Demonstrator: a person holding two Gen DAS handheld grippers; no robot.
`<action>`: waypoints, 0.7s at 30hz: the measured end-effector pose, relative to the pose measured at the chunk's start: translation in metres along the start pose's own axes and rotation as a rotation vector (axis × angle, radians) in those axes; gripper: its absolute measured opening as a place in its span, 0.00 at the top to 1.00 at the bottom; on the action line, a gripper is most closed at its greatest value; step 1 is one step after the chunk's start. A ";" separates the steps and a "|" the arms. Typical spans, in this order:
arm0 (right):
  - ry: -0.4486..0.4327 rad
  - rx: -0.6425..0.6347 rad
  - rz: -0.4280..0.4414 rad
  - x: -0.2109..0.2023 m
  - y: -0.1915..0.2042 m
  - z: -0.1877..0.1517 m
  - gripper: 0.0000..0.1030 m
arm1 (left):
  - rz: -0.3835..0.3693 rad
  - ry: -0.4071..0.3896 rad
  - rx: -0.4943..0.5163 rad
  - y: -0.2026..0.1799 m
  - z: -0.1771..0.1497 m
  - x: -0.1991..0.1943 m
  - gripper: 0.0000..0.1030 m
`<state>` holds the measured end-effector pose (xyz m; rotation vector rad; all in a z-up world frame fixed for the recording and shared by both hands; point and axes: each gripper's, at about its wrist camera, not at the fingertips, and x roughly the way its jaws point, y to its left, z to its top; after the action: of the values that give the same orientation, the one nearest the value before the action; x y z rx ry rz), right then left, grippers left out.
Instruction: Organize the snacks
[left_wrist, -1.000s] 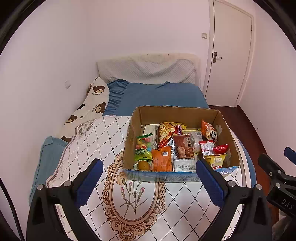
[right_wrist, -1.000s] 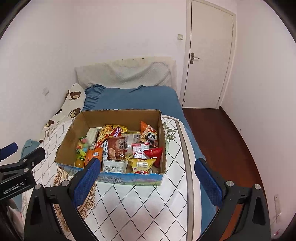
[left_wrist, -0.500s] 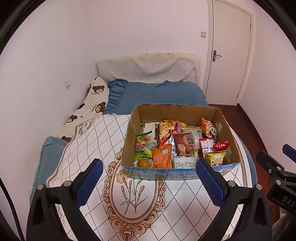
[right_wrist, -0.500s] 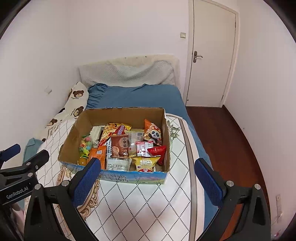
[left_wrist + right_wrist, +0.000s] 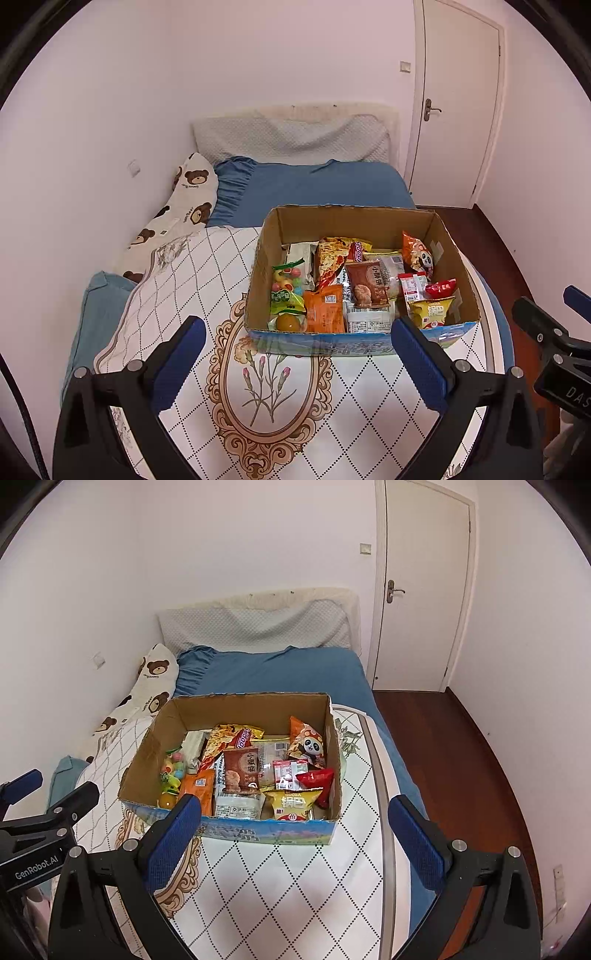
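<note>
The snacks (image 5: 354,288) were found gathered inside an open cardboard box (image 5: 347,218), which stood on a round table covered by a diamond-patterned cloth (image 5: 207,266), toward its far right edge. Packets lay overlapped in loose rows: a yellow crisp bag (image 5: 291,803) at the near right corner of the box, a red packet (image 5: 316,777) just beside it, a panda-printed bag (image 5: 308,744) at the far right, a brown biscuit packet (image 5: 242,770) near the middle, an orange packet (image 5: 325,308) and sweets (image 5: 286,278) along the left wall.

No snack was seen on the cloth outside the box. This arrangement would fit either a finished gathering or a box awaiting sorting; which of the two could not be settled.

The left gripper (image 5: 297,354) and right gripper (image 5: 295,830) were held above the near edge of the table, jaws spread wide, nothing held.

A bed with blue bedding (image 5: 317,188) and a bear-print pillow (image 5: 184,206) lay beyond the table. Nothing was seen between the grippers and the box.
</note>
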<state>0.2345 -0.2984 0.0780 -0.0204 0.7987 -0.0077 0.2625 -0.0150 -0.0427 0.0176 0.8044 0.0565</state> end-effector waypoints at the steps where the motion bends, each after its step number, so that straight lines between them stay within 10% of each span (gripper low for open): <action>1: 0.000 0.000 0.001 0.000 0.000 0.000 0.00 | 0.001 0.001 -0.001 0.000 0.000 0.000 0.00; 21: 0.015 0.003 0.016 0.002 0.002 -0.003 0.00 | 0.004 0.005 0.001 -0.001 0.001 -0.004 0.00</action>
<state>0.2338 -0.2968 0.0749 -0.0111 0.8142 0.0060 0.2608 -0.0161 -0.0392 0.0202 0.8095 0.0600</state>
